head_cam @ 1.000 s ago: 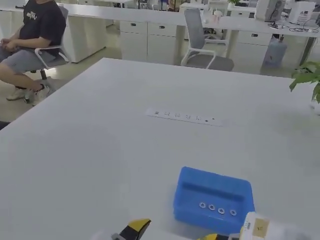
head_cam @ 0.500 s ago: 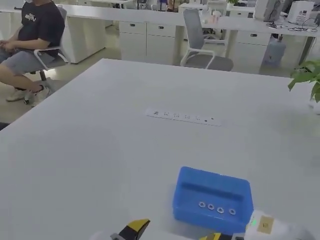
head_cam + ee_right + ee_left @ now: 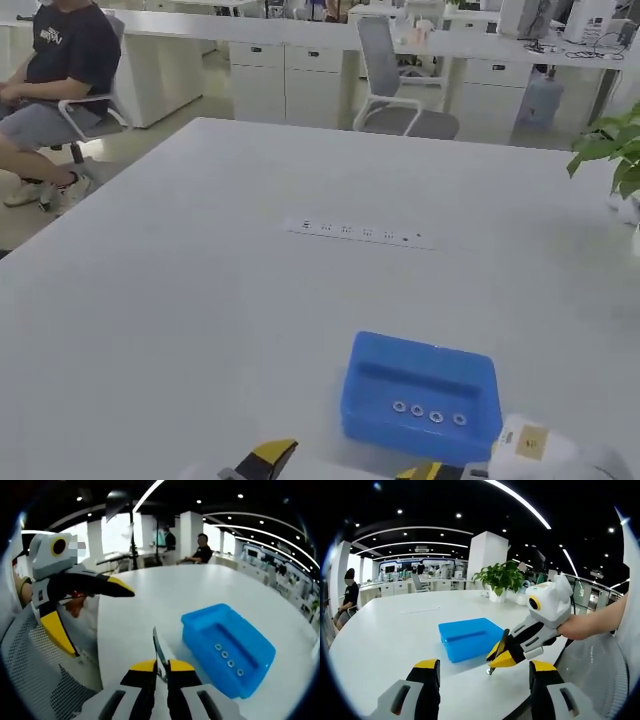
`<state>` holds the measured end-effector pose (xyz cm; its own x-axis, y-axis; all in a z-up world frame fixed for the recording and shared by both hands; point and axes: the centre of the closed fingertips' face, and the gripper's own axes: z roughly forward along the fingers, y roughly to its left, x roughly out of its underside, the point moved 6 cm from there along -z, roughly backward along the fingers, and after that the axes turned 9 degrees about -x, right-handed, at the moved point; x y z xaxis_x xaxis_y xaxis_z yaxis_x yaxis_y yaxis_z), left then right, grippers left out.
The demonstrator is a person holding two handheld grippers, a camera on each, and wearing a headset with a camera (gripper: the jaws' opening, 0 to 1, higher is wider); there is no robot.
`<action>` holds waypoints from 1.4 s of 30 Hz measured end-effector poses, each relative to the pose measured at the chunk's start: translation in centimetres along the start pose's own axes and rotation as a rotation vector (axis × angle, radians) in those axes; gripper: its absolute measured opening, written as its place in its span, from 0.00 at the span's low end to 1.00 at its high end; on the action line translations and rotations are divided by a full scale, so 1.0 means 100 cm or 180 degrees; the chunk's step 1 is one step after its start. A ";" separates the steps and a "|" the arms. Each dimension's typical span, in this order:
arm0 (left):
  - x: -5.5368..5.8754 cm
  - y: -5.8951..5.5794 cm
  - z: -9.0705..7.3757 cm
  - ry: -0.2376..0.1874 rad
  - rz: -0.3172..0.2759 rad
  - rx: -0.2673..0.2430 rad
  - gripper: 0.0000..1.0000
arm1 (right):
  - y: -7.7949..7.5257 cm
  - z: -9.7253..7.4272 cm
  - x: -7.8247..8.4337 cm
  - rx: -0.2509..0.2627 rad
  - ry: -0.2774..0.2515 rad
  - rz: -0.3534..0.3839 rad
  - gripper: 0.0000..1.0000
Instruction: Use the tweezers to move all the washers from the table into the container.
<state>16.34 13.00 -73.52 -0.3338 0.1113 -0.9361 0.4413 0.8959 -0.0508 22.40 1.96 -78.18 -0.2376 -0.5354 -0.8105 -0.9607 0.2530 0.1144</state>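
Blue plastic container (image 3: 390, 432) standing on the white table (image 3: 200, 300), close to the near edge and just ahead of both my grippers. Four washers (image 3: 428, 413) lie in a straight row on its floor, clear of the walls.

Right gripper (image 3: 161, 666): my jaws are pressed together on the tweezers (image 3: 157, 645), whose thin blades stick out forward between the yellow tips. In the left gripper view the tweezer points reach down to the tabletop just beside the container's near corner; I cannot tell whether they touch it.

Left gripper (image 3: 484, 664): my jaws stand wide apart with nothing between them. The right gripper view agrees, with one yellow-tipped jaw level and the other angled down, beside the table edge and over a grey mesh chair (image 3: 35, 650).

Further back, a power strip (image 3: 360, 232) is set into the middle of the table, well apart from the container. A potted plant (image 3: 501, 577) stands at the far side of the table, and a person (image 3: 60, 70) sits on a chair beyond the table's far left corner.
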 end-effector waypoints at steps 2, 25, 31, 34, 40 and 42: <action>0.000 0.000 0.000 -0.0006 -0.0004 -0.0008 0.73 | -0.002 0.001 0.000 0.0051 -0.0075 0.0206 0.04; 0.002 0.001 0.000 0.0013 -0.0001 0.0009 0.73 | 0.003 0.006 -0.001 -0.0084 -0.0042 0.0038 0.06; 0.002 0.001 0.000 0.0017 0.0002 0.0016 0.73 | 0.001 0.006 0.000 -0.0046 -0.0081 0.0093 0.06; 0.002 0.000 0.000 0.0013 0.0007 0.0013 0.73 | 0.000 0.005 0.000 -0.0004 -0.0014 0.0031 0.04; 0.001 0.001 0.000 0.0001 0.0006 -0.0004 0.73 | -0.004 0.001 0.002 0.0118 -0.0067 0.0184 0.03; 0.001 0.002 0.000 -0.0007 0.0001 -0.0011 0.73 | -0.002 0.000 0.003 0.0122 -0.0076 0.0172 0.03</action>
<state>16.35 13.16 -73.62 -0.3318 0.1107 -0.9368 0.4386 0.8973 -0.0493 22.54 1.75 -78.40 -0.2850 -0.5010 -0.8172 -0.9402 0.3121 0.1366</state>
